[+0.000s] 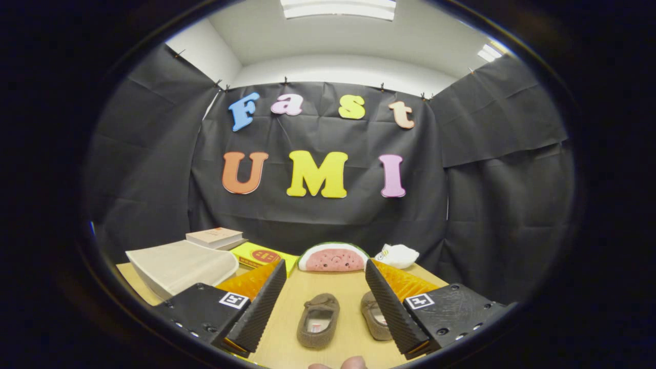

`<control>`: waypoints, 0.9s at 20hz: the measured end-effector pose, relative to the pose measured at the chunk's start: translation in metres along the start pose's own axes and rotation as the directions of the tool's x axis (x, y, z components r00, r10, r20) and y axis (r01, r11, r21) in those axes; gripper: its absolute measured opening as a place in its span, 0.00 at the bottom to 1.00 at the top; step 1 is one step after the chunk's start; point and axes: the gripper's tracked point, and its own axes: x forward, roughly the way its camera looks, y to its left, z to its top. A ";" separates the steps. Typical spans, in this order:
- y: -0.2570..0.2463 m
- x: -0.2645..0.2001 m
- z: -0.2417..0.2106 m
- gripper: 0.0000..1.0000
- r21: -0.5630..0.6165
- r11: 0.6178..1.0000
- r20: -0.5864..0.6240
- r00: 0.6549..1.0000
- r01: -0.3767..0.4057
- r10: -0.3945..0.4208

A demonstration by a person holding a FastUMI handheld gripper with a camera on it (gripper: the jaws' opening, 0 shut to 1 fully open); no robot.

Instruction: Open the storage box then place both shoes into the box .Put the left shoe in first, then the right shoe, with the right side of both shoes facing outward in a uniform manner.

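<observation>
Below, gripper (325, 300) fingers spread wide, holding nothing, two brown shoes (318, 321) on the table (328, 284), closed storage box (179, 266) lower left.

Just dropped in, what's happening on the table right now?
A person holds the claw open above the wooden table, gripping nothing. One brown shoe lies between the fingers; the other shoe sits partly behind one finger. The storage box off to the side looks untouched, its lid down.
</observation>
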 end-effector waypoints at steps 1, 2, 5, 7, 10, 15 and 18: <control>0.001 0.000 -0.001 0.95 0.002 1.000 -0.002 1.000 -0.002 0.002; 0.002 0.000 -0.002 0.95 0.002 1.000 -0.004 1.000 -0.005 0.005; 0.010 0.005 -0.002 0.95 -0.010 1.000 -0.005 1.000 -0.019 0.019; 0.016 0.010 -0.004 0.95 -0.007 0.999 -0.009 0.999 -0.032 0.032; 0.028 0.018 -0.008 0.95 0.024 0.998 -0.015 0.999 -0.050 0.051; 0.069 0.030 -0.016 0.95 0.059 0.986 -0.025 0.987 -0.155 0.157; 0.096 0.034 -0.014 0.95 0.080 0.970 -0.011 0.973 -0.229 0.230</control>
